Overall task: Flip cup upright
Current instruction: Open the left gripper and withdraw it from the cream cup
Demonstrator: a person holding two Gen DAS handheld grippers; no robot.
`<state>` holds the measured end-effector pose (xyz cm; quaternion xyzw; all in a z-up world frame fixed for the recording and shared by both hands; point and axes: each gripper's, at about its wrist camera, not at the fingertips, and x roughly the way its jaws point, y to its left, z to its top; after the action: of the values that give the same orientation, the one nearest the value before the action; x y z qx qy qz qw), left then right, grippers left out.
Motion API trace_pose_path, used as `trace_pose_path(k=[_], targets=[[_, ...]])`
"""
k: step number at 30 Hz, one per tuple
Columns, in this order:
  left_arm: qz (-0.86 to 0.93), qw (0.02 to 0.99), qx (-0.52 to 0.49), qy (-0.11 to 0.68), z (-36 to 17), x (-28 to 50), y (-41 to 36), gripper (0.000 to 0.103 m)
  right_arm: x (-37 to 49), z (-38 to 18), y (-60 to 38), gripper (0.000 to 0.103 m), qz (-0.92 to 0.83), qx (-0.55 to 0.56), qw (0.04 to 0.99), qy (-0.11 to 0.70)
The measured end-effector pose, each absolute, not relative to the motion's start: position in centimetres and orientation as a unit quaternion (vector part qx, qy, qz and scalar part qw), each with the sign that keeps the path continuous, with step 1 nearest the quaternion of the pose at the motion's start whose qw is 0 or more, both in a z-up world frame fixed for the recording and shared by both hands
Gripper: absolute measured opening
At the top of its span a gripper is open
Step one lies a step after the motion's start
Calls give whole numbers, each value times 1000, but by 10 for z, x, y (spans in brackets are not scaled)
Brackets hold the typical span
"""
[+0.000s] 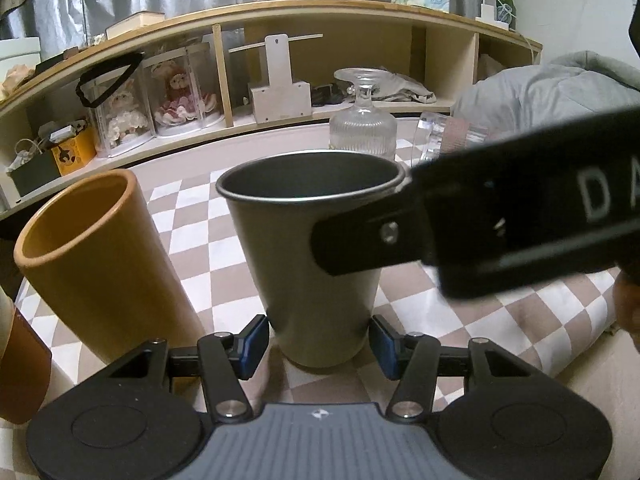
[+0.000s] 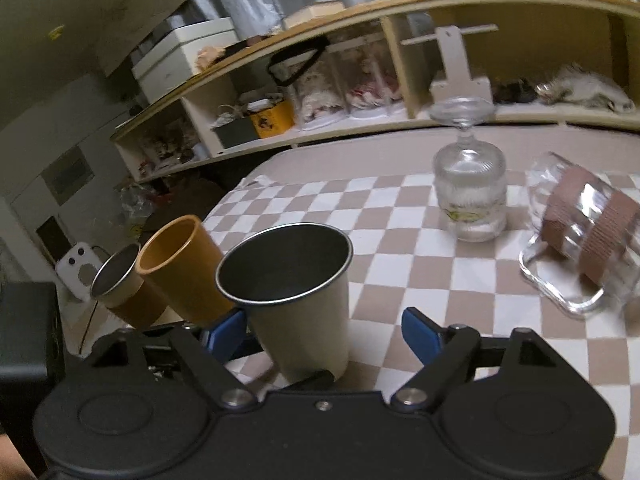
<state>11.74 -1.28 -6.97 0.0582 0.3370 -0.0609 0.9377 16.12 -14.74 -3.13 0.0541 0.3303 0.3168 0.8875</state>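
A grey metal cup [image 1: 316,264] stands upright, mouth up, on the checkered cloth; it also shows in the right wrist view [image 2: 298,300]. My left gripper [image 1: 318,344] is open, its blue pads [image 1: 253,344] either side of the cup's base with small gaps. My right gripper [image 2: 324,336] is open around the same cup, which stands nearer the left pad [image 2: 226,334]. The right gripper's body [image 1: 500,224] crosses the left wrist view from the right, against the cup's rim.
An upright orange cup [image 1: 100,264] stands left of the grey cup [image 2: 182,268], a brown metal-lined cup [image 2: 120,288] beyond it. An inverted ribbed glass goblet [image 2: 470,192] and a clear glass mug lying on its side [image 2: 584,236] sit farther right. A shelf [image 1: 280,64] runs behind.
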Motion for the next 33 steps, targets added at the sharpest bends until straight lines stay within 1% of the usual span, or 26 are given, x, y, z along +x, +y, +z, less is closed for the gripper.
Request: trace_pose_path(k=[3,8,10,12,17,20,22,24,28,33], targets=[[-61,933,58,350,-72,115,-13,54,156,-33,-140,85,327,36,890,316],[-75,927,70,360,-66,101,-17,55,150,-37,-134,85,338,9,890,305],[-77,926,72,362,-63,94,-19,61,148,-38,-132,85,342,0,889,303],[-75,928,66,358,-60,86,-19,64,146,-39,-132,85,346,-7,889,301],[-60,931,43,356,-56,68,-12,68,143,-43,-131,84,349,-13,888,299],[-46,937,30,344,-51,62,-7,72,143,-48,-125,78,351,-26,887,298],[-39,938,17,345,-50,62,-3,72,142,-52,-119,67,354,-40,885,301],[-33,934,8,354,-51,62,1,72,142,-58,-114,60,356,-55,882,303],[-25,927,4,375,-56,68,5,72,140,-63,-103,59,348,-82,886,295],[-25,927,5,375,-55,67,6,72,144,-64,-91,59,347,-90,889,285]])
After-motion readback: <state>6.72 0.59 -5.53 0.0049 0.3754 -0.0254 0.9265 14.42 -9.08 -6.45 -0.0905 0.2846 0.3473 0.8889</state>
